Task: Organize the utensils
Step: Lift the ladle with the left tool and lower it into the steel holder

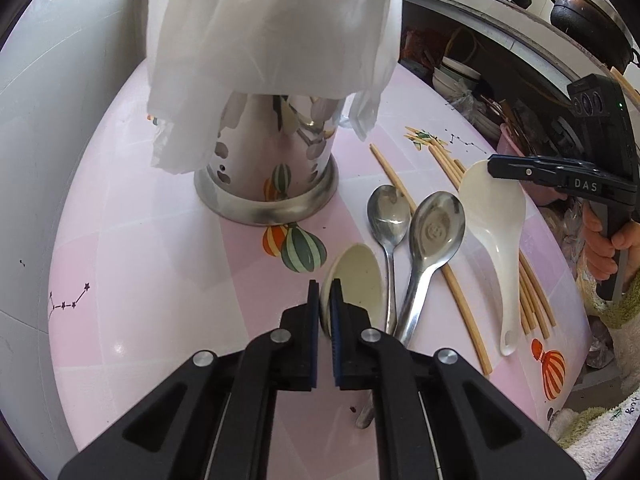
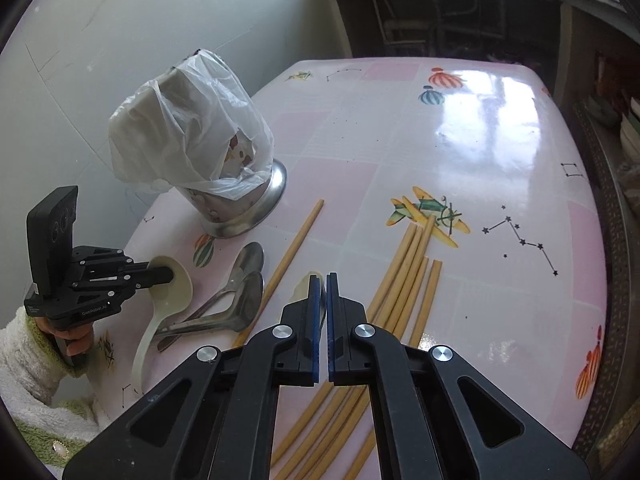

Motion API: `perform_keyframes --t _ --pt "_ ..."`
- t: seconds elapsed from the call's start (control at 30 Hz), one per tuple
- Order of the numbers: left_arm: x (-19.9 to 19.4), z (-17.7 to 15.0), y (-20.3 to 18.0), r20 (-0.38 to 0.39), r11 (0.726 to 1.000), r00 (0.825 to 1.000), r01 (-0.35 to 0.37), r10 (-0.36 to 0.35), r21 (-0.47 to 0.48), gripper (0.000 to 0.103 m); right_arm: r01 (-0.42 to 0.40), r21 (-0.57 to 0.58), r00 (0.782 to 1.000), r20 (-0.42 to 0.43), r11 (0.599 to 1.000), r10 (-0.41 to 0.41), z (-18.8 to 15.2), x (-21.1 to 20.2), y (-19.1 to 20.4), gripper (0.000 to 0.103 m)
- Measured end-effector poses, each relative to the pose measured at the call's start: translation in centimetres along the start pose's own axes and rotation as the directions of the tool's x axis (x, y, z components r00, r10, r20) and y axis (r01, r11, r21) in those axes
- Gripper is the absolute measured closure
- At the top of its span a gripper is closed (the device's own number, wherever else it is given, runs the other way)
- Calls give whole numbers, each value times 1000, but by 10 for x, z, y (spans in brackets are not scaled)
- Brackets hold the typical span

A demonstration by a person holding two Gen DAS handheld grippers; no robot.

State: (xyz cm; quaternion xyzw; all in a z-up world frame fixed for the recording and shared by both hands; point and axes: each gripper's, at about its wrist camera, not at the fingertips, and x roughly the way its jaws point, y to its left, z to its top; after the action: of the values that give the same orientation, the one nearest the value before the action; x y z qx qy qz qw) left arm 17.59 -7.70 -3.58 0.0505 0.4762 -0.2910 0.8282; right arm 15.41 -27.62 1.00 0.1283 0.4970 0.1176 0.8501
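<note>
The cream ceramic spoon (image 1: pixel 356 280) is pinched at the rim of its bowl by the left gripper (image 1: pixel 325 296), jaws closed on it with only the spoon's edge between the pads. From the right wrist view the same spoon (image 2: pixel 176 284) is seen low over the pink tabletop (image 2: pixel 460 152), its long handle trailing toward the camera. Just beside it, two steel spoons (image 1: pixel 412 240) are laid side by side, bowls up. Further right, a white ladle-shaped spoon (image 1: pixel 500 232) is lying across the bamboo chopsticks (image 2: pixel 404 272); one stray chopstick (image 2: pixel 296 248) is set apart, angled toward the holder. The steel utensil holder (image 1: pixel 272 176) is standing upright near the wall, capped by a white plastic bag (image 1: pixel 272 28) draped over its top. The right gripper (image 2: pixel 323 288) is held above the ladle spoon's bowl, jaws pressed nearly together with a thin slit showing; nothing is seen gripped between them.
</note>
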Motion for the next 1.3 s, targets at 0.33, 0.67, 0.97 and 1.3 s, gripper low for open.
perform_keyframes --t 0.33,0.67,0.97,1.3 --pt "-86 4 -5 201 999 979 -20 27 -38 99 40 19 983 177 999 -43 -12 -64 23 102" --pt "-195 88 0 558 983 815 -73 156 -169 99 -1 54 971 240 999 -12 -16 -79 29 103" --pt "-177 154 13 719 939 604 -200 344 -281 99 -43 103 975 221 994 20 -19 -67 19 102" --pt "-86 155 19 652 882 611 -423 448 -209 99 -73 138 981 190 988 46 -16 -54 5 102"
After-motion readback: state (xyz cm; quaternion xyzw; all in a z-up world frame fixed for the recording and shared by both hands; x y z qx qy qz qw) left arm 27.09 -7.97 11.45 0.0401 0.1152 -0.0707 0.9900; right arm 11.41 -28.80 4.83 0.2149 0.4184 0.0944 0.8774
